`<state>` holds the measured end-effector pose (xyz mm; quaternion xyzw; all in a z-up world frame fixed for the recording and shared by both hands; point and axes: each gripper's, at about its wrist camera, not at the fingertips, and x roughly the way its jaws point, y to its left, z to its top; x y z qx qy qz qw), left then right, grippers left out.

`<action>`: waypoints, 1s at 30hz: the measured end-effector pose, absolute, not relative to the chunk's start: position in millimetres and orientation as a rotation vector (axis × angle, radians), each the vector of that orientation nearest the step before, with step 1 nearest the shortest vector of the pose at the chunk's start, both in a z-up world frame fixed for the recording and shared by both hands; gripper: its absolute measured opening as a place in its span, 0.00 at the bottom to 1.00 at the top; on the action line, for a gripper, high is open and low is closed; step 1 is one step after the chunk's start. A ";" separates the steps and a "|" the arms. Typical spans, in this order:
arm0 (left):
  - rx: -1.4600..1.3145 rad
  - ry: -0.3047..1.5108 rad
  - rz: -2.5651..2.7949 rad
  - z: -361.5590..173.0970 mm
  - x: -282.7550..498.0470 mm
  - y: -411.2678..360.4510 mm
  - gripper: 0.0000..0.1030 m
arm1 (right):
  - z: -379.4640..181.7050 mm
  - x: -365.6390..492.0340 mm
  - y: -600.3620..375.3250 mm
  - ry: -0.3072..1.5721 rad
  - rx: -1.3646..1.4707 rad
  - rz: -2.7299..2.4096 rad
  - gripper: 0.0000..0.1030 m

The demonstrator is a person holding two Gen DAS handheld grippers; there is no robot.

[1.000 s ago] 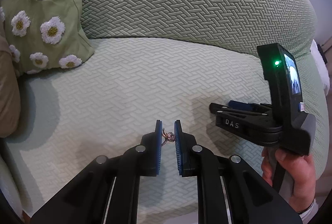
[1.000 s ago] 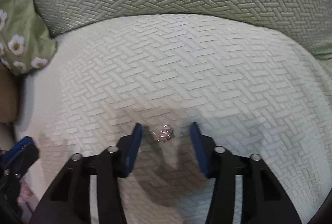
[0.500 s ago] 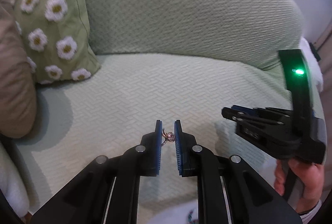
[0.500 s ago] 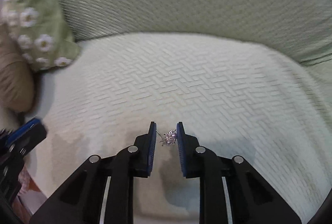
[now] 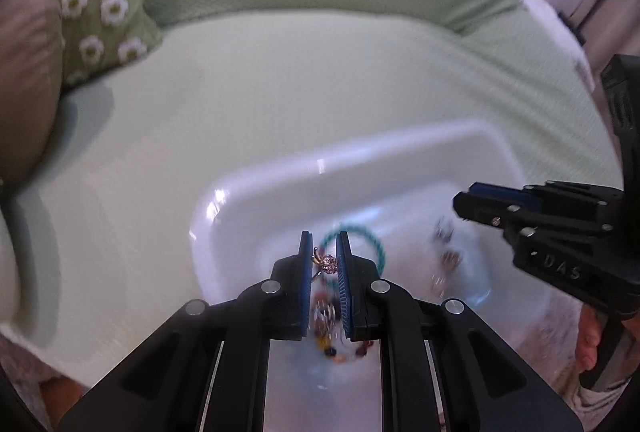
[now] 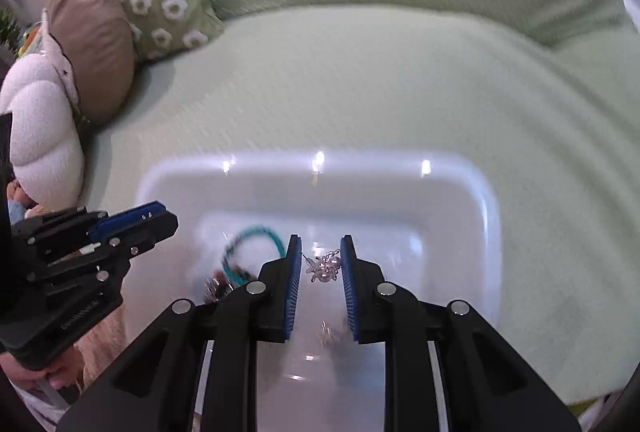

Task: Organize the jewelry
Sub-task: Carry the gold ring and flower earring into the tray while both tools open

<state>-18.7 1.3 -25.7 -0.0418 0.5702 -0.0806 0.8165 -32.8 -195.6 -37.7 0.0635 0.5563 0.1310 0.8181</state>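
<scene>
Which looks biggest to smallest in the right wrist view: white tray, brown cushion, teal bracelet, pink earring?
1. White tray
2. Brown cushion, though it lies farther off
3. Teal bracelet, partly hidden
4. Pink earring, smallest despite being nearest

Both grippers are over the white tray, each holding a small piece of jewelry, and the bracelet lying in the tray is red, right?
Not quite. In both wrist views the bracelet in the white tray is teal. The left gripper and right gripper do each hold jewelry.

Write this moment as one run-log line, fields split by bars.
left gripper: shut on gold earring | right gripper: shut on pearl earring | both above white tray
</scene>
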 end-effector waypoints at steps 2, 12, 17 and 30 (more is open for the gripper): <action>-0.114 1.231 -0.169 -40.2 -25.0 0.6 0.11 | -51.7 -37.9 -197.8 1.196 0.144 0.258 0.20; -0.122 1.250 -0.116 -63.6 -33.0 1.4 0.11 | -74.2 -46.3 -183.6 1.208 0.140 0.300 0.20; -0.116 1.257 -0.124 -65.1 -35.8 -1.0 0.11 | -80.1 -37.7 -175.7 1.216 0.129 0.293 0.20; -0.117 1.268 -0.124 -64.6 -32.9 -1.2 0.13 | -79.8 -39.6 -168.8 1.218 0.096 0.276 0.33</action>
